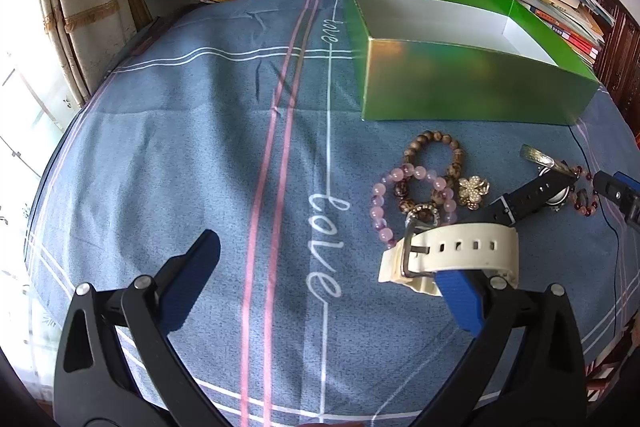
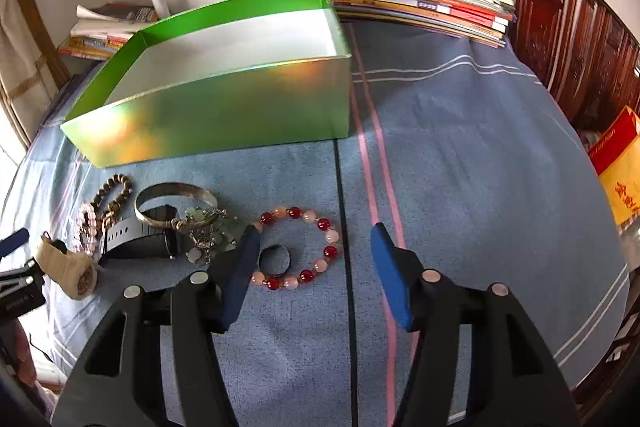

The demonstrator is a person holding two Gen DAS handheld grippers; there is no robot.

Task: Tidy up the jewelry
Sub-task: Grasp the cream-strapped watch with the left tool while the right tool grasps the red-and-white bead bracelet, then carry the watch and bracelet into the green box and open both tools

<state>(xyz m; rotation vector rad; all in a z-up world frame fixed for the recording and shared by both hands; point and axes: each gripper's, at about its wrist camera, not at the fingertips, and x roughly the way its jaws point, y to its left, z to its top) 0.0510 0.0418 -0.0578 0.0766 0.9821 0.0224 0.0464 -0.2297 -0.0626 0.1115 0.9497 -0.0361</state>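
Blue cloth [image 2: 460, 147] | left gripper [image 1: 328, 279] spread wide, holding nothing, 1 finger against white watch [image 1: 452, 255] | right gripper [image 2: 314, 267] wide, unladen, over red bracelet [image 2: 300, 247] | ring [image 2: 274, 259] seen only from right wrist | green box [image 1: 460, 87] behind jewelry.

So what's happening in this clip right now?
A person with two handheld grippers is sorting jewelry on a blue cloth. The green box looks empty so far. The left gripper is open, one finger under the white watch. The right gripper is open around the red-and-pink bead bracelet.
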